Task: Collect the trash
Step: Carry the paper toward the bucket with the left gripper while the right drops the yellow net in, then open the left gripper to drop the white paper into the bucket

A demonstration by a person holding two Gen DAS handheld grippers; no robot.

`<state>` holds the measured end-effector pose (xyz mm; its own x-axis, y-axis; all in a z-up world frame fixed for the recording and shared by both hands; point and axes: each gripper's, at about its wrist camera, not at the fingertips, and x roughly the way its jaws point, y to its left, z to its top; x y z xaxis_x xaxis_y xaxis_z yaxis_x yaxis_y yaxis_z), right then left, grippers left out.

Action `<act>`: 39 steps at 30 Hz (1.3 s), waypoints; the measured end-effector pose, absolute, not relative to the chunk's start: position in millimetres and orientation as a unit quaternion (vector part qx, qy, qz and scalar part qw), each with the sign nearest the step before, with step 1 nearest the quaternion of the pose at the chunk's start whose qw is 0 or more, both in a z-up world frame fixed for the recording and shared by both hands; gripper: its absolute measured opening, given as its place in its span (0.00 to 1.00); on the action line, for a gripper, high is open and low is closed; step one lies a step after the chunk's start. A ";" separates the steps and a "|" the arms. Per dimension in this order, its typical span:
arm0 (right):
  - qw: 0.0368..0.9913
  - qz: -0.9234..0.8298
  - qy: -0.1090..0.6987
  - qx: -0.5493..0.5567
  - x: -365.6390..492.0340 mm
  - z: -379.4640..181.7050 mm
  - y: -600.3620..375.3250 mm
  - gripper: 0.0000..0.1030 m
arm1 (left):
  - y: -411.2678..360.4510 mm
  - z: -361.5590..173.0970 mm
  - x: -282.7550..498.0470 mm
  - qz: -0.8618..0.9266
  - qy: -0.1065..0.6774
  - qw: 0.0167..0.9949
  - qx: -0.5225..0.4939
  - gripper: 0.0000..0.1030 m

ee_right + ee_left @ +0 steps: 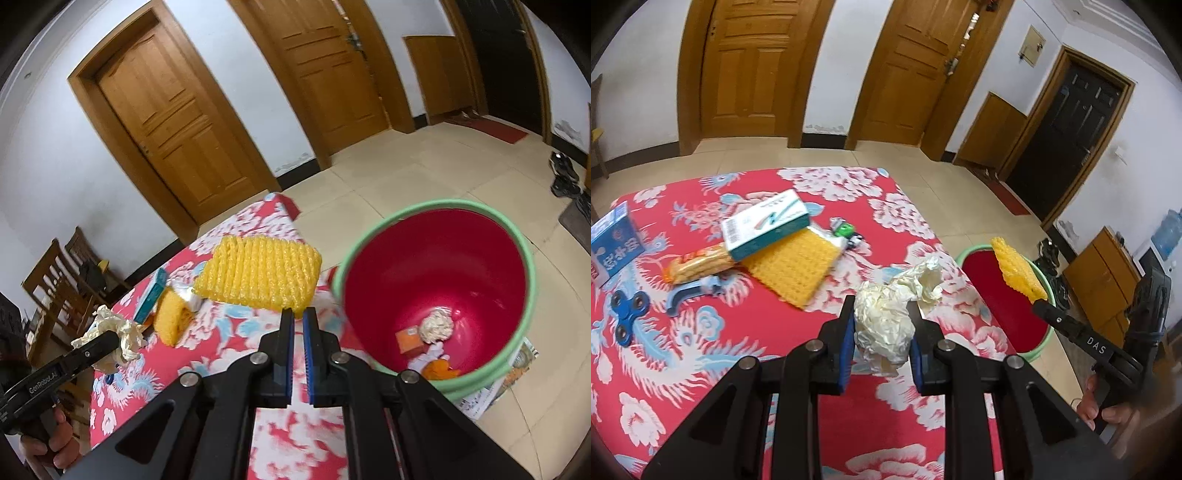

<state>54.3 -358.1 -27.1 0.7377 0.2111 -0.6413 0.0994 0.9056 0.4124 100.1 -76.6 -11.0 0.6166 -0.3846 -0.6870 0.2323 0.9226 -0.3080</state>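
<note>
My left gripper point(882, 308) is shut on a crumpled cream wrapper point(886, 317), held above the right part of the table point(701, 350) with its red floral cloth. My right gripper point(298, 314) is shut on one edge of a yellow foam net point(258, 275), which hangs in the air near the table's corner, just left of the red bin with a green rim point(436, 266). In the left wrist view the same foam net point(1015, 271) is above the bin point(997, 295). Inside the bin lie a paper ball point(437, 325), an orange box point(410, 341) and orange scraps.
On the table lie a second yellow foam net point(792, 269), a teal and white box point(764, 225), a snack packet point(698, 264), a blue box point(615, 245), a blue fidget spinner point(629, 304) and a small toy point(846, 230). Wooden chairs point(55, 280) stand behind the table. Papers lie under the bin.
</note>
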 end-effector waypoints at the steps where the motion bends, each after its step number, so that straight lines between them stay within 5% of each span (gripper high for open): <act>1: 0.906 0.025 0.361 0.218 52.6 -28.7 -363.0 0.06 | -81.1 -11.0 100.8 -0.176 0.404 0.893 -0.092 0.24; 25: 0.884 -0.097 0.375 0.261 37.2 -66.8 -459.5 0.10 | -218.9 -40.6 135.5 -0.259 0.437 0.861 0.002 0.24; 39: 0.891 -0.108 0.349 0.268 22.3 -62.0 -474.0 0.29 | -278.4 -65.9 152.0 -0.296 0.450 0.841 0.052 0.27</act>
<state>22.3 -474.0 -62.0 0.7325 -0.0054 -0.6808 0.3793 0.8336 0.4015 152.0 -278.4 -65.9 0.4202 -0.4513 -0.7873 0.5457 0.8188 -0.1781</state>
